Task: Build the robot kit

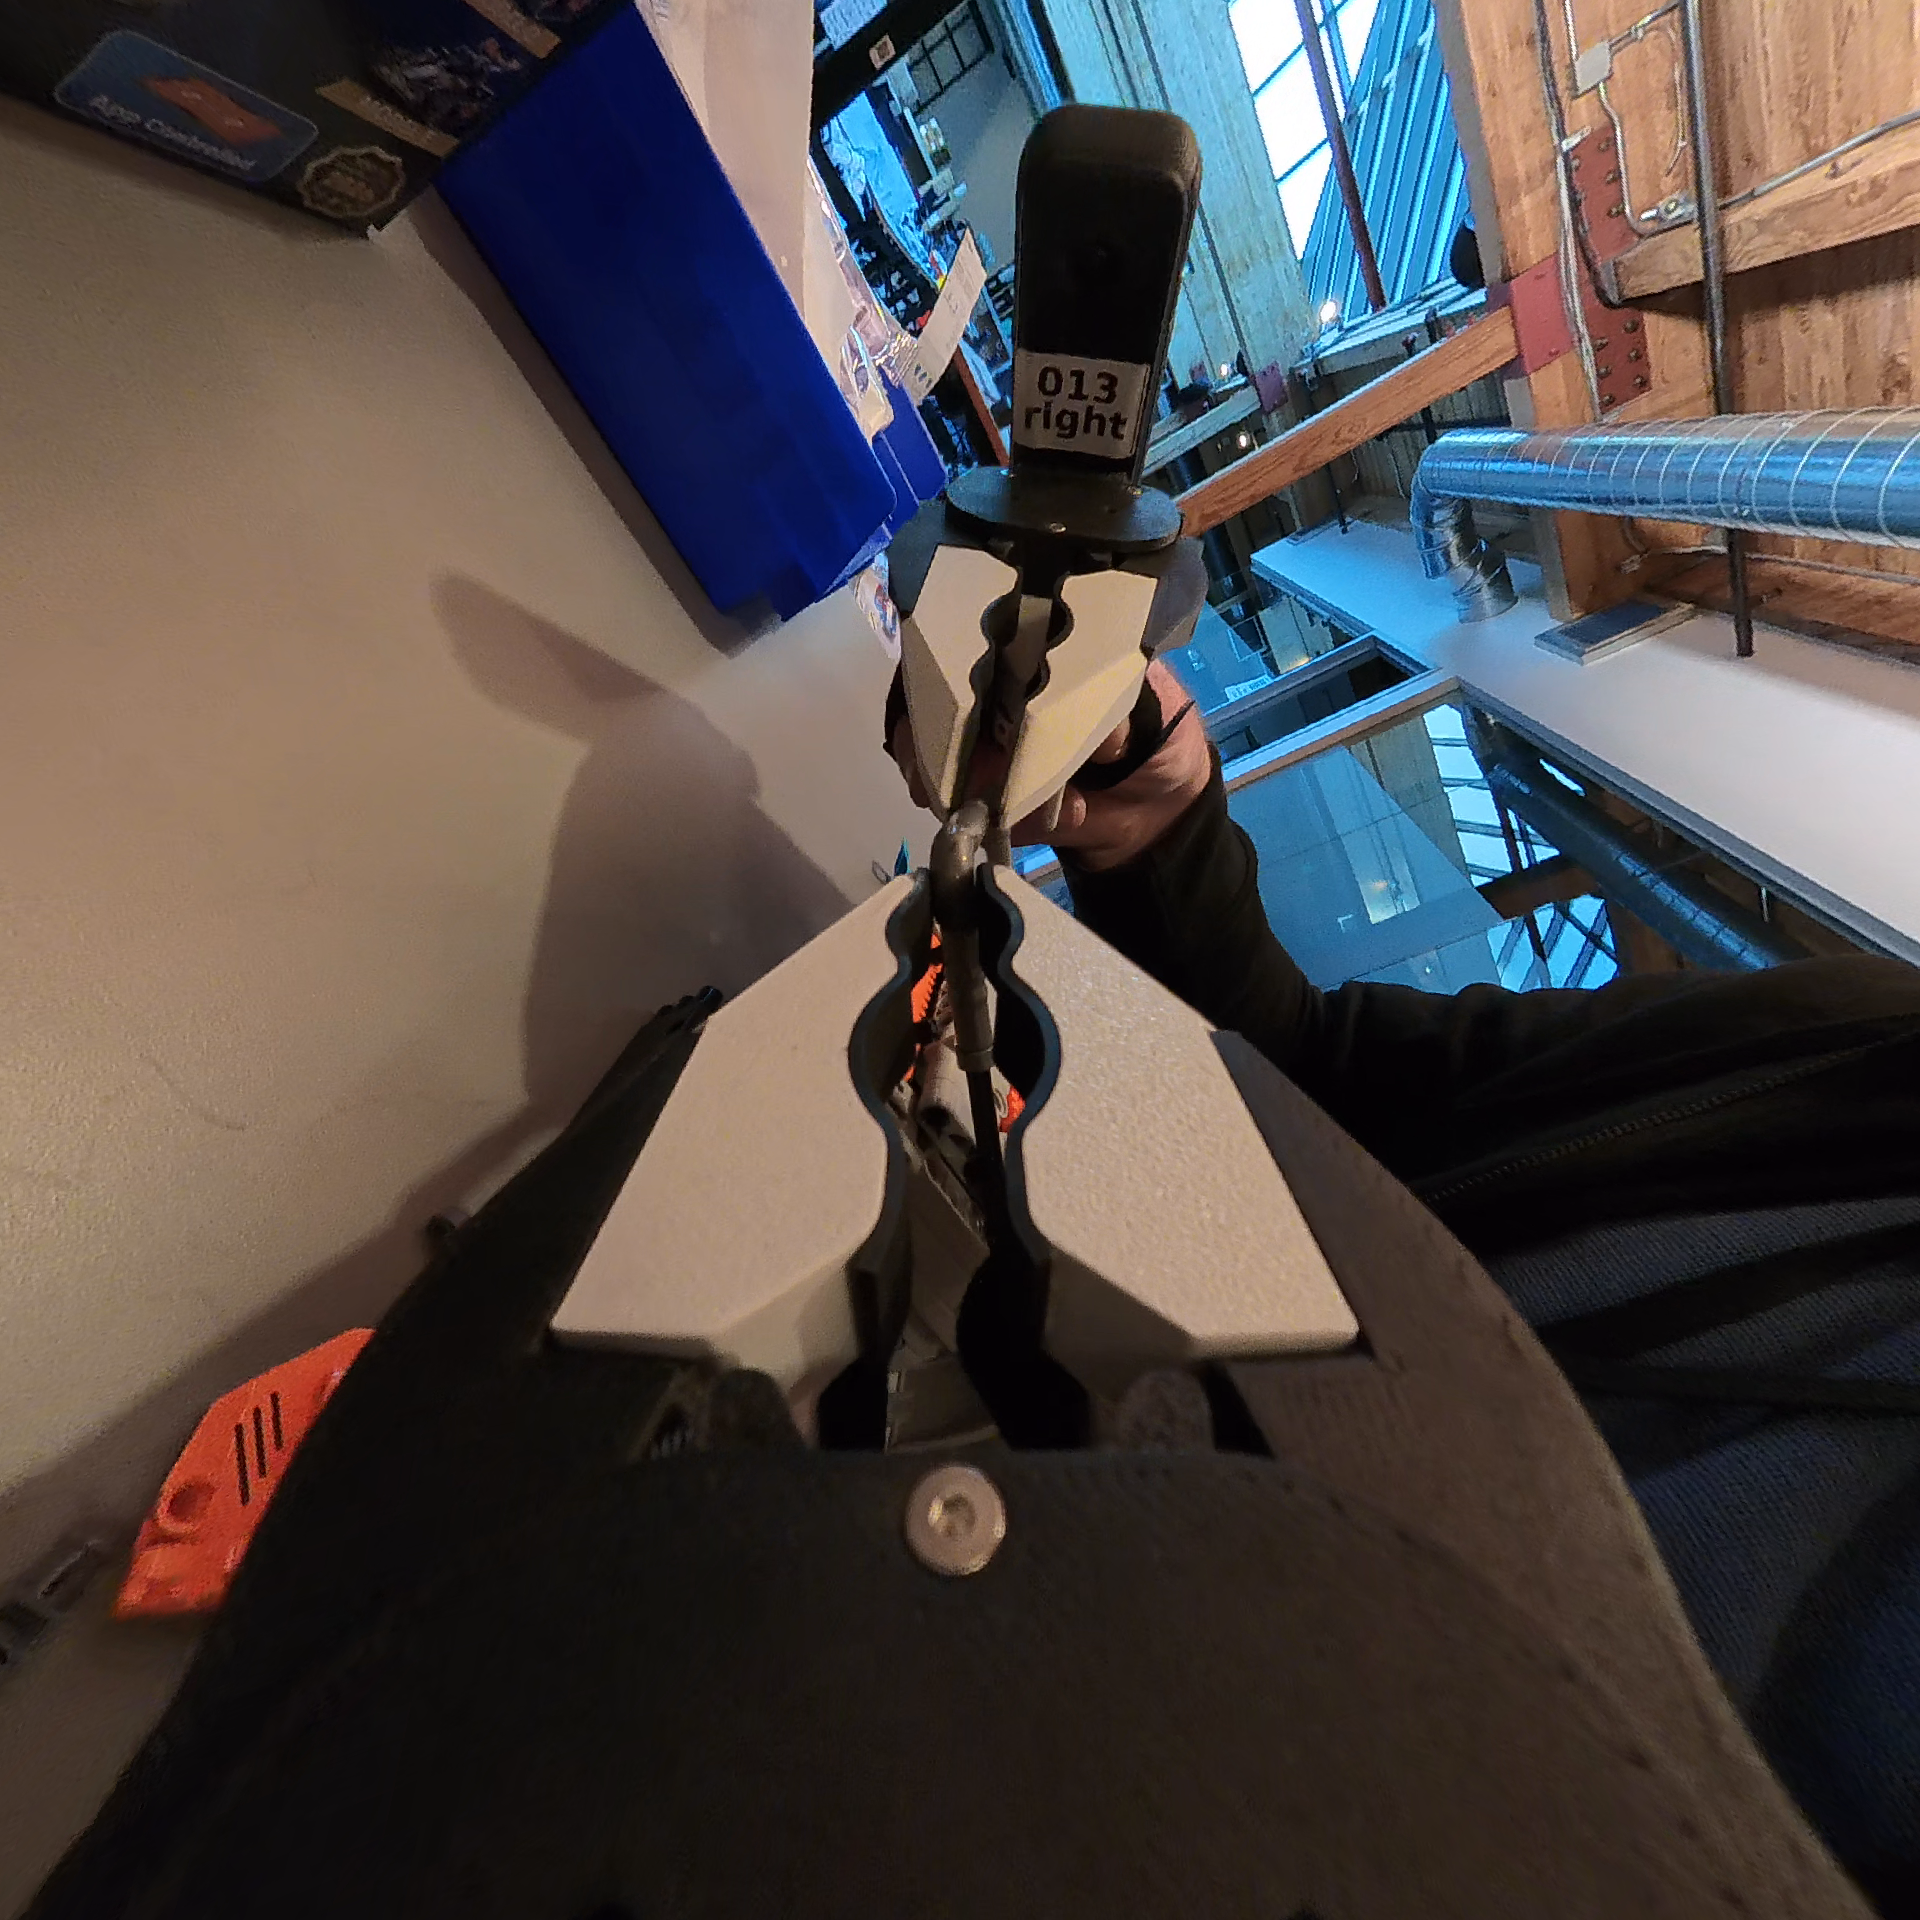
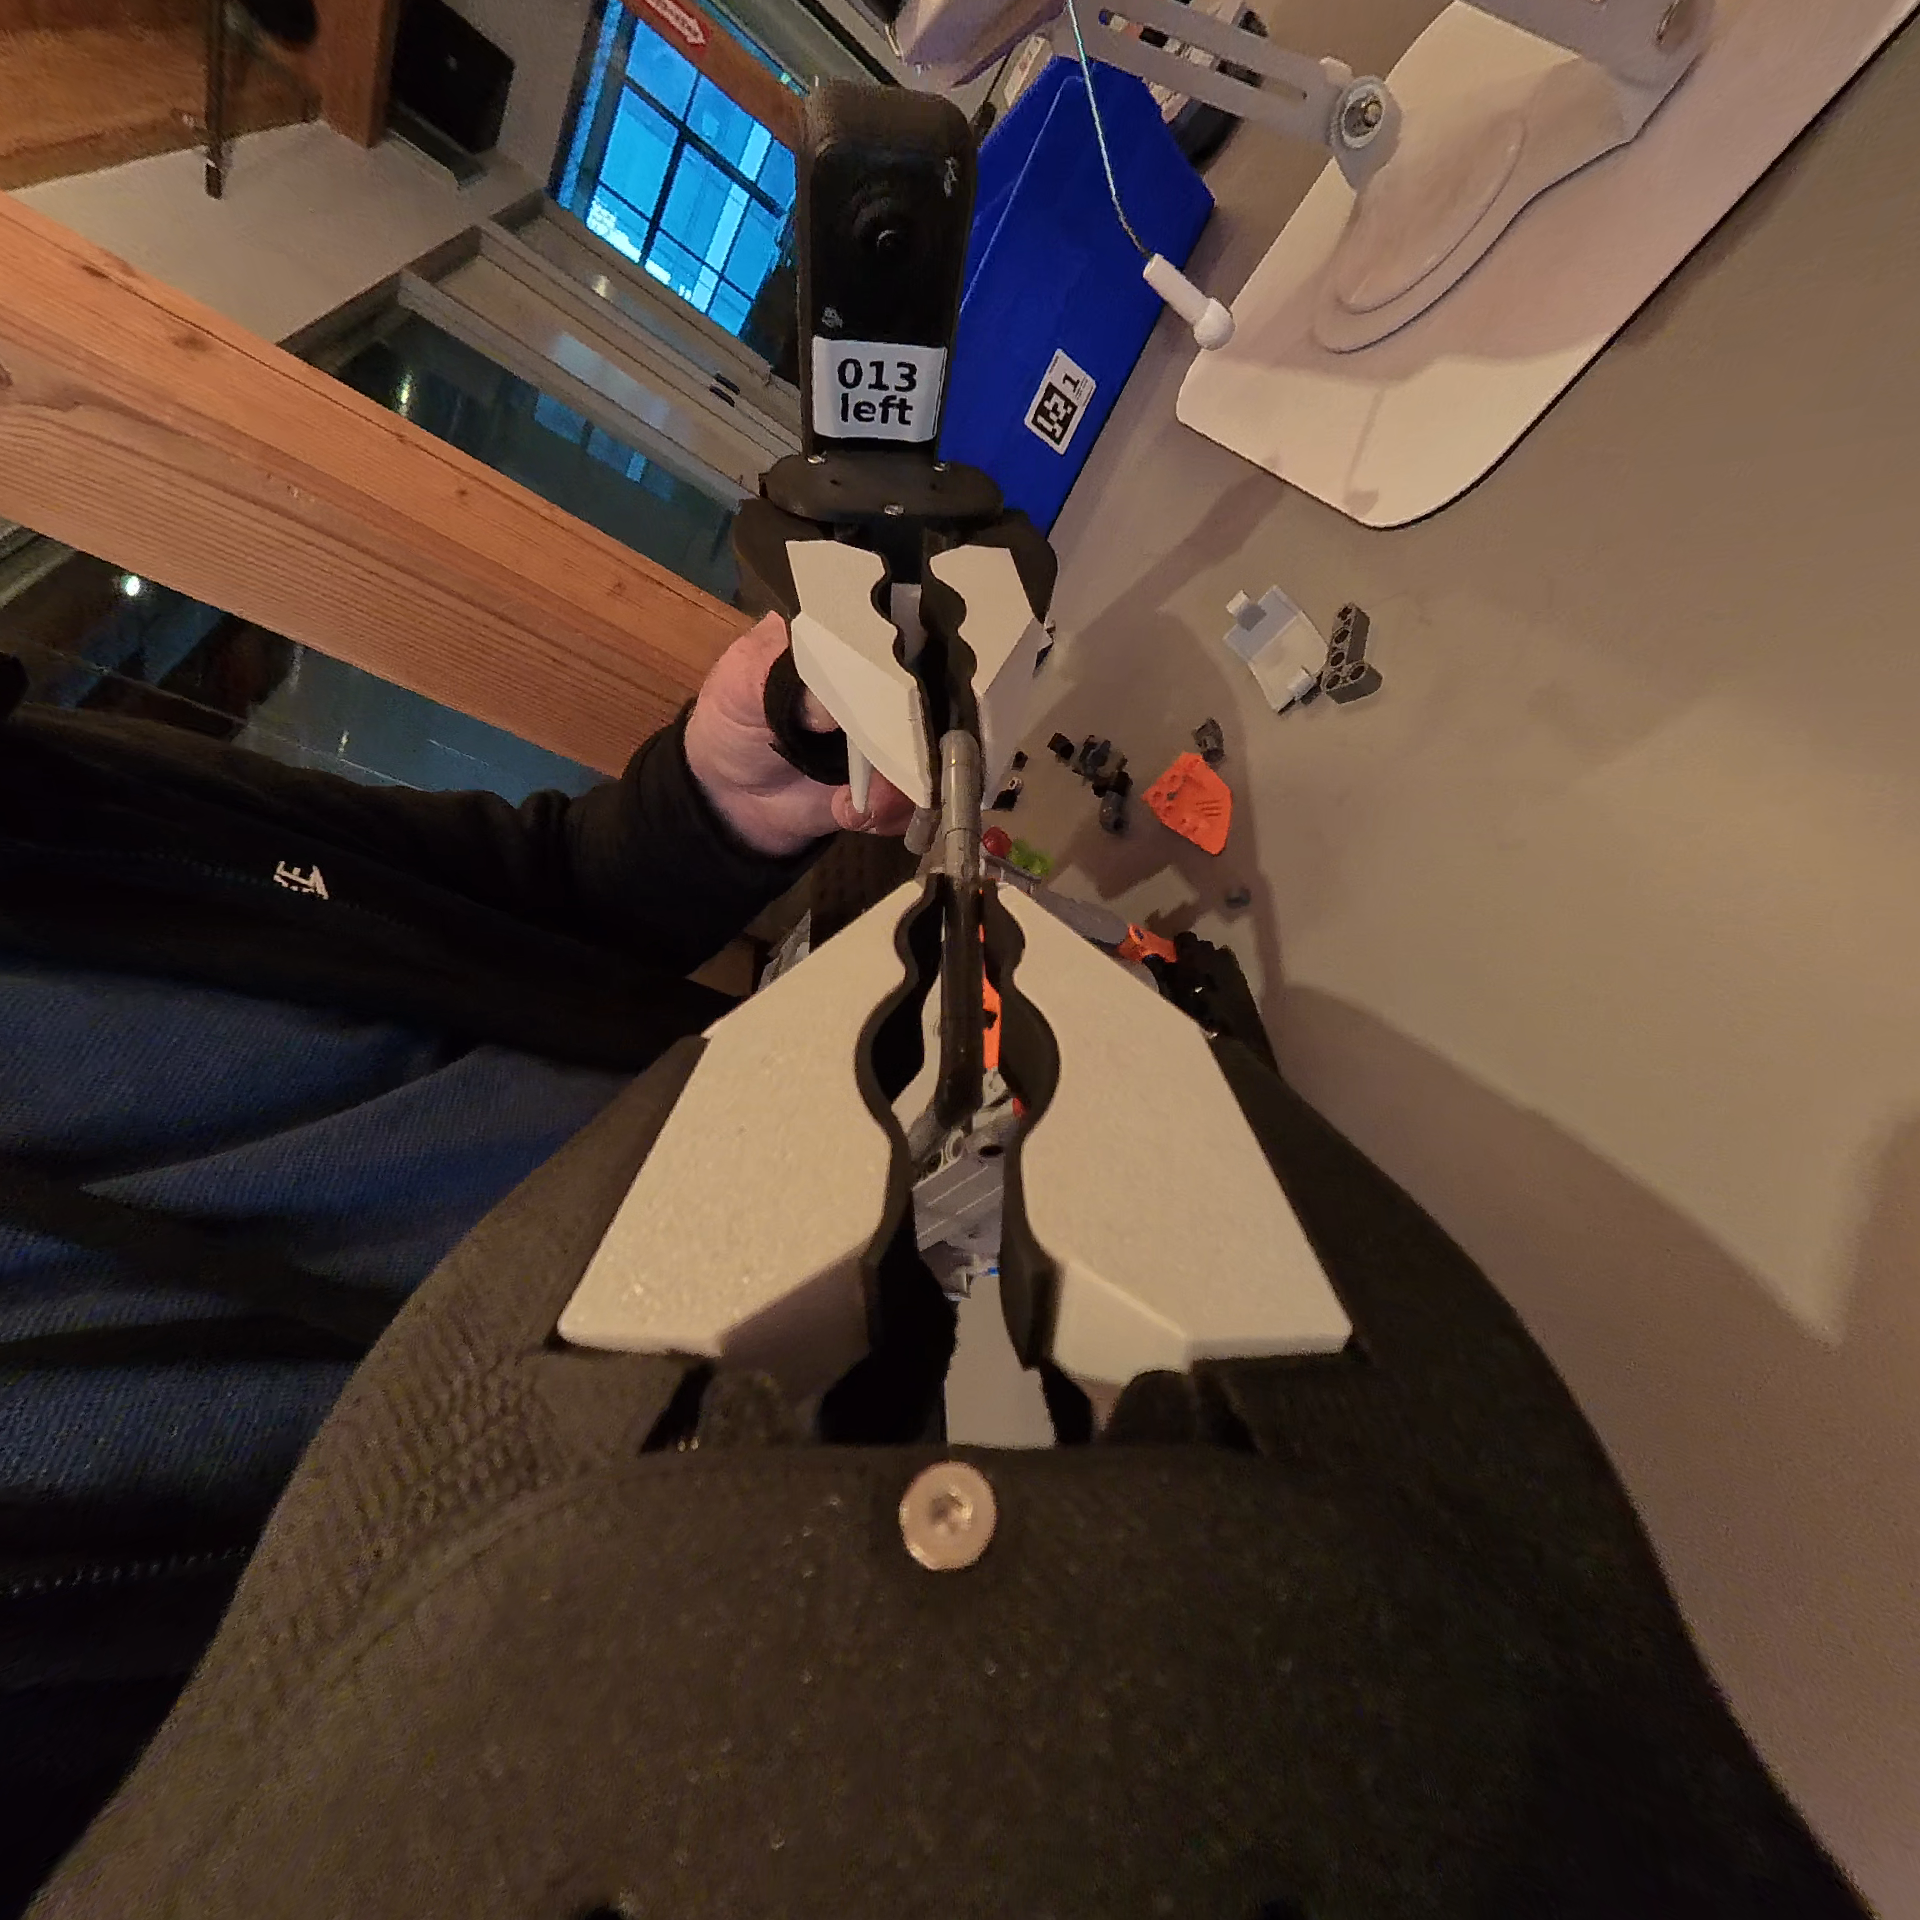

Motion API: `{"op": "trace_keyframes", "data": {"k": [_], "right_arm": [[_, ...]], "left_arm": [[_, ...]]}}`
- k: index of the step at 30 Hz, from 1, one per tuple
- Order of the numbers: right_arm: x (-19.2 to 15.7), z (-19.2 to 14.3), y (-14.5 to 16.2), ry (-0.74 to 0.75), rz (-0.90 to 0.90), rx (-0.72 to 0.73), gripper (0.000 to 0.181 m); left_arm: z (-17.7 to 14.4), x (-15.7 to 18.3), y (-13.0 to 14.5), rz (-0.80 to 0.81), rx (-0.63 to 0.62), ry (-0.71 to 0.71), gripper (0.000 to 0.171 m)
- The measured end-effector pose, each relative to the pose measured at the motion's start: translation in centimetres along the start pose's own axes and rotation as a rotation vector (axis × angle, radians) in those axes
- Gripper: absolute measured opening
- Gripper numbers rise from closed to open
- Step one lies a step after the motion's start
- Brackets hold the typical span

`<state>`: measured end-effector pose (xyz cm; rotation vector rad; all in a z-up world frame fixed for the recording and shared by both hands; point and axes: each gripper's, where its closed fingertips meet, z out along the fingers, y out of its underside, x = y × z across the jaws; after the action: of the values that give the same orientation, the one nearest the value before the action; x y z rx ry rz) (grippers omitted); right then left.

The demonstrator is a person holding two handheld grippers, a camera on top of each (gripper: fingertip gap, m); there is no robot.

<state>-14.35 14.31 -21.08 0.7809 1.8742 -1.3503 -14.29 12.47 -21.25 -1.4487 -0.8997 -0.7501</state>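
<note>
Left gripper [image 1: 951,894] and right gripper [image 2: 961,899] tip to tip, fingers [image 1: 1143,1122] nearly closed, each hand-held.

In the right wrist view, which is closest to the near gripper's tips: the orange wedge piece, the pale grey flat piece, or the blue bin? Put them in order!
From the right gripper:
1. Orange wedge-shaped plastic piece, just right on the table.
2. Pale grey flat plastic piece, farther right and up.
3. Blue plastic bin, far back beside the other gripper.

Dim warm light; blue window [image 2: 665,197] glow; soft shadows; fisheye-warped edges.
</note>
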Motion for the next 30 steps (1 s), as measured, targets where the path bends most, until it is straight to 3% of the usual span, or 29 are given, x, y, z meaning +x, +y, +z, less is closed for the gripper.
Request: {"op": "trace_keyframes", "data": {"k": [16, 21, 27, 30], "right_arm": [[-0.1, 0.9, -0.2, -0.046, 0.029, -0.111, 0.003], [0.0, 1.1, -0.1, -0.052, 0.042, -0.161, 0.003], [0.0, 1.2, 0.0, -0.058, 0.057, -0.209, 0.003], [0.0, 1.3, 0.0, -0.061, 0.06, -0.232, 0.003]], "left_arm": [[-0.9, -0.2, 0.4, -0.052, 0.065, 0.008, 0.007], [-0.9, -0.3, 1.1, -0.027, 0.047, 0.004, 0.024], [-1.9, 0.2, 0.7, 0.058, 0.06, -0.024, 0.032], [-2.8, 0.6, 1.2, 0.085, 0.046, -0.073, 0.049]]}}
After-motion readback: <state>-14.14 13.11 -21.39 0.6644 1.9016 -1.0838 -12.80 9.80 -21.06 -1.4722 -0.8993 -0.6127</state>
